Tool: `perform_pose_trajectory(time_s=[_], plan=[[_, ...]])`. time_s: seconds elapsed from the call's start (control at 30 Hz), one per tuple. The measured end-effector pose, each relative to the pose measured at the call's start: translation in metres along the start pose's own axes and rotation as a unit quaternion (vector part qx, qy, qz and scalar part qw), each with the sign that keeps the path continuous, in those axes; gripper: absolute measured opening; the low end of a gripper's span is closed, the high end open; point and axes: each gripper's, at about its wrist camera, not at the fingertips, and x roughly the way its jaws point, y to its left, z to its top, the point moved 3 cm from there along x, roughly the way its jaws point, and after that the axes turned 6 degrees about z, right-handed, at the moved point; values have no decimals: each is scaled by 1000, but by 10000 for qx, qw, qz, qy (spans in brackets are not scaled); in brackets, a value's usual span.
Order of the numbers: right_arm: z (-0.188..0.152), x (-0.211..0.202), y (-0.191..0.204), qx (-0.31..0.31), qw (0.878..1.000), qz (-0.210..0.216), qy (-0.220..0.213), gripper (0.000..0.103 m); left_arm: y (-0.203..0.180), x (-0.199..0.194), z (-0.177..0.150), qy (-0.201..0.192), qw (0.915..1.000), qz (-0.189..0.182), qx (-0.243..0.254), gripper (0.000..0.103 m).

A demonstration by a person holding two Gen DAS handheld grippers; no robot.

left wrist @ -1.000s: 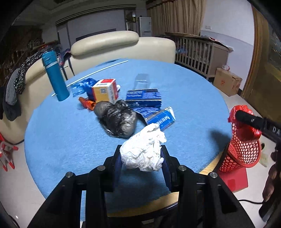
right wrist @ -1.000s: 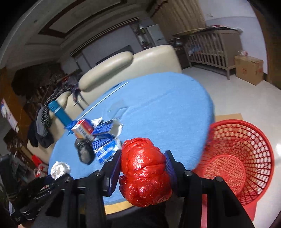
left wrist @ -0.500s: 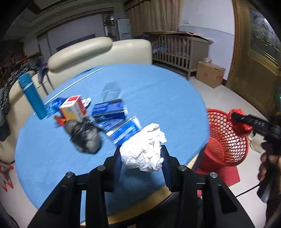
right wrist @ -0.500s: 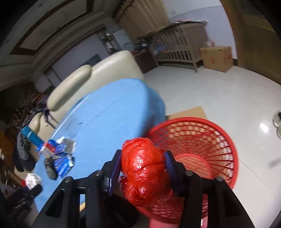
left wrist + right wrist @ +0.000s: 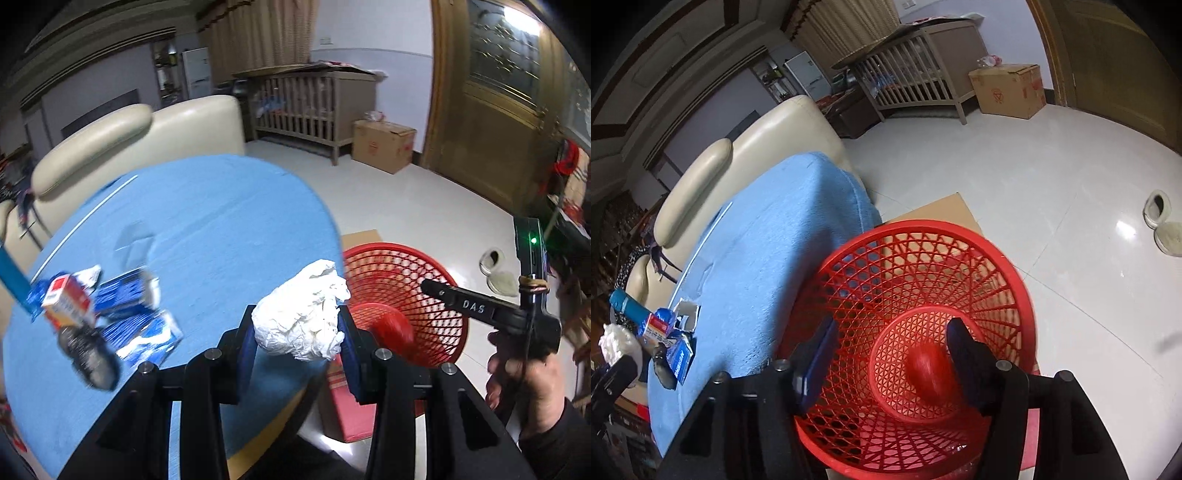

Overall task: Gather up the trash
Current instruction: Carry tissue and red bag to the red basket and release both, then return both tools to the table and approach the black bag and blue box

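Landmark: red mesh basket (image 5: 923, 258), standing on floor just beside blue-covered worktop (image 5: 207, 221).

Right tool (image 5: 890, 354) above basket mouth, jaws opening, nothing between them; red bag wad (image 5: 929, 373) inside basket, near bottom.

Left tool (image 5: 297, 345) over worktop edge beside basket, pinching white crumpled paper (image 5: 303, 321).

Boxes, black bag (image 5: 88, 354) on worktop, well apart from basket.

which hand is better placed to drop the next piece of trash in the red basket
Left. The left gripper is shut on the white paper wad, close beside the red basket. The right gripper is opening with nothing between its pads; its red bag lies in the basket.
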Motion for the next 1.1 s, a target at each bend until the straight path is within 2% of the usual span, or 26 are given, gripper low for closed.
perform_pose_trajectory(time_s=[0.3, 0.4, 0.47, 0.6, 0.8, 0.97, 1.1], plan=[[9, -33, -19, 331, 9984, 101, -448, 65, -63, 39, 17, 353, 9971, -476, 476, 44], [13, -44, -23, 438, 9972, 151, -591, 65, -77, 52, 21, 490, 9959, -508, 558, 52], [16, -48, -25, 460, 9967, 176, -642, 65, -86, 59, 22, 604, 9947, -551, 624, 68], [15, -48, -23, 442, 9970, 179, -615, 65, -84, 61, 21, 636, 9948, -521, 608, 71], [9, -41, -10, 338, 9980, 258, -476, 65, -40, 51, 11, 576, 9973, -375, 265, 71], [5, -33, 21, 0, 9989, 331, -320, 65, 34, 35, -24, 497, 9983, 205, -229, 75], [-2, -22, 52, -309, 9987, 388, -134, 65, 93, 23, -52, 547, 9935, 574, -814, 75]])
